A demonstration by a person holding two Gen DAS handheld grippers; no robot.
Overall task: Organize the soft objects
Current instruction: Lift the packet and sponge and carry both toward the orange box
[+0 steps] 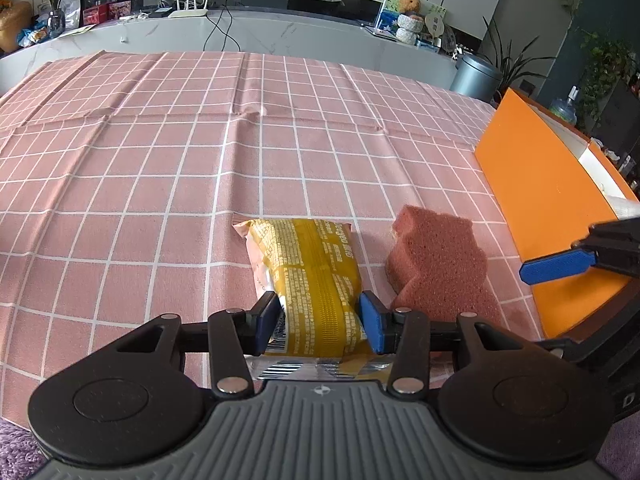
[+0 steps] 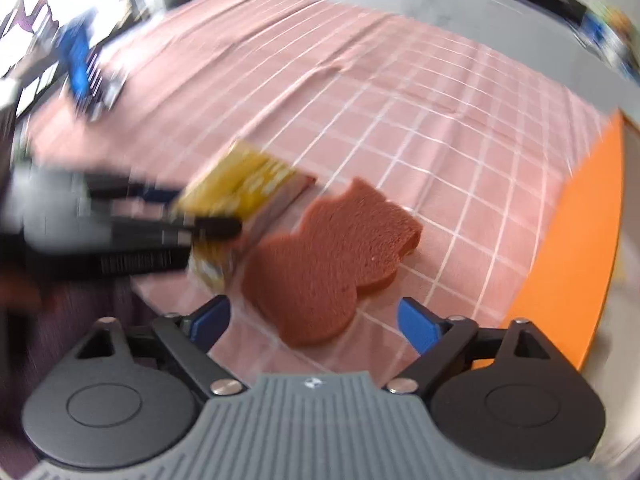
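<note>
Snack packet point(image 1: 310, 280): lies flat on the bench near its front edge, printed yellow wrapper up, long axis running away from me. My left gripper point(image 1: 320, 322) has its jaws clenched on the near end, one pad on each long side.
Packet handling: judged light, puffy and crinkly; the film looks slick, so I favour a hold across the body, not on the flat sealed end. Hard squeezing may crush what is inside.
Sponge point(image 2: 320, 264): pink-brown foam, wavy outline, flat on the bench just right of the packet, close but seemingly apart.
Sponge handling: judged very light, springy, grippy; best pinched across its narrow waist.
My right gripper point(image 2: 314, 320): jaws released and spread wide, above the sponge's near lobe, not touching it; view is motion-blurred.
Orange box point(image 1: 532, 200): at the right of the bench, likely the drop place.
Bench point(image 1: 160, 160): covered with pink checked cloth, creased.
</note>
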